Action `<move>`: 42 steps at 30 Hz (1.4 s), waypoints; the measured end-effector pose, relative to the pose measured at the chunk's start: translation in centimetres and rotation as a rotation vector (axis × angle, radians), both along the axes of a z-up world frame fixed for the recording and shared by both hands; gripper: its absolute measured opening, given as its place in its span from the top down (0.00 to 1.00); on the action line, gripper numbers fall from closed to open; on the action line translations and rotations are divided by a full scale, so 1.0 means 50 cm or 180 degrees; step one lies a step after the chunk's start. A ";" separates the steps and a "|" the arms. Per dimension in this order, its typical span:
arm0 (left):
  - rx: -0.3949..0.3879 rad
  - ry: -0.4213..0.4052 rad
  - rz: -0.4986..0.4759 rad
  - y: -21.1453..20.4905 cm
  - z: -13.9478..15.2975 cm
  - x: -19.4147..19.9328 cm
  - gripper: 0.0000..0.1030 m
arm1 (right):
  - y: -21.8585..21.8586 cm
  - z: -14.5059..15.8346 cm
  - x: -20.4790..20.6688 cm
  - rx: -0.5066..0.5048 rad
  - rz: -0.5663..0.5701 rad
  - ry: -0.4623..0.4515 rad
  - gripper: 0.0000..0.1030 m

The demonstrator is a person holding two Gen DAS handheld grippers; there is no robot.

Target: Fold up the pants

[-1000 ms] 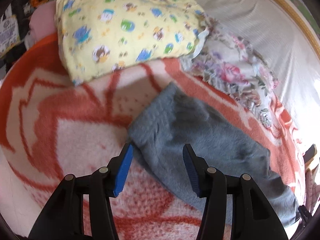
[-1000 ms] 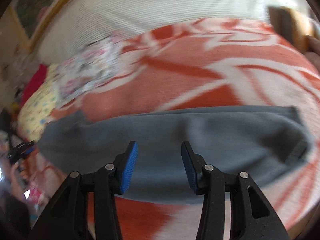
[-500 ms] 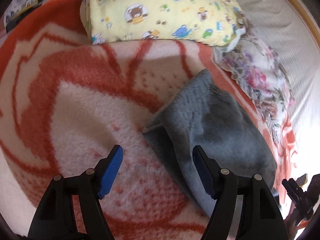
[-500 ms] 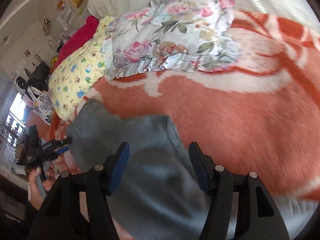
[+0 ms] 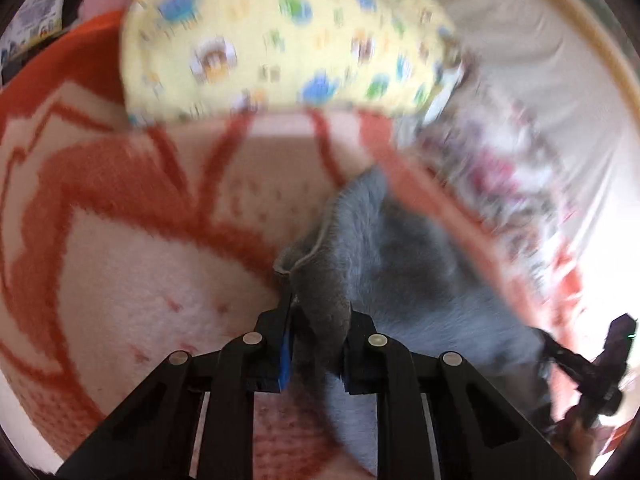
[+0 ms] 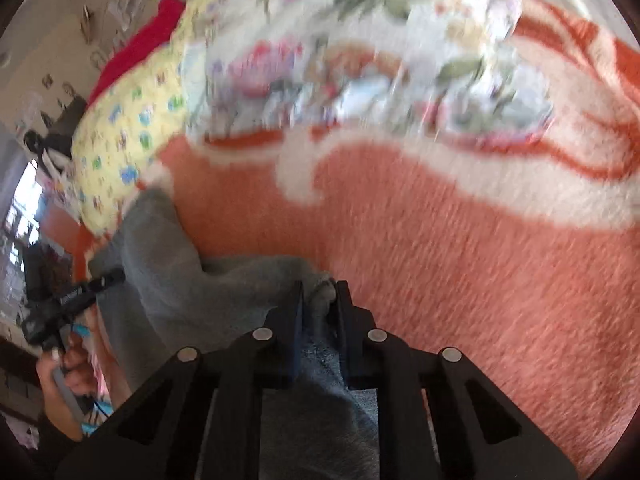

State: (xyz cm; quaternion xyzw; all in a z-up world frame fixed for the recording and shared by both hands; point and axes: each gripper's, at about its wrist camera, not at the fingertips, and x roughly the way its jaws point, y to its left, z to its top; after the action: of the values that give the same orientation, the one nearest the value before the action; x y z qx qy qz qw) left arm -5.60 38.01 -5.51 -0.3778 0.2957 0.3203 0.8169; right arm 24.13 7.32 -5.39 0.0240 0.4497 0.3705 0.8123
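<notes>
Both claws pinch the grey pants [image 5: 400, 264], which lie on the orange blanket [image 5: 152, 208] at 6 o'clock from the yellow pillow [image 5: 276, 40]: left claw [image 5: 316, 328] and right claw [image 6: 318, 300] each grip an edge, seemingly starting a fold, which calls for lifting together.

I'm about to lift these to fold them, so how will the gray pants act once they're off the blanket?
The gray pants will probably go floppy: they already bunch and sag between the left tongs and right tongs. The fuzzy surface suggests little slipping. They look soft and probably light.
</notes>
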 end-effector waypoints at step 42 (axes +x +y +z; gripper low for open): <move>0.0507 0.0103 -0.2379 -0.519 0.109 0.308 0.32 | -0.706 0.040 -0.420 0.0470 -0.2316 -0.0271 0.36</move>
State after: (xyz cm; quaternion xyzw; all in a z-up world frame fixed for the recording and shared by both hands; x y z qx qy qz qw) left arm 9.79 12.04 -0.07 -0.1742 0.4001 0.0282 0.8993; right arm 3.11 -28.00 -3.39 0.2254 0.3496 0.0898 0.9049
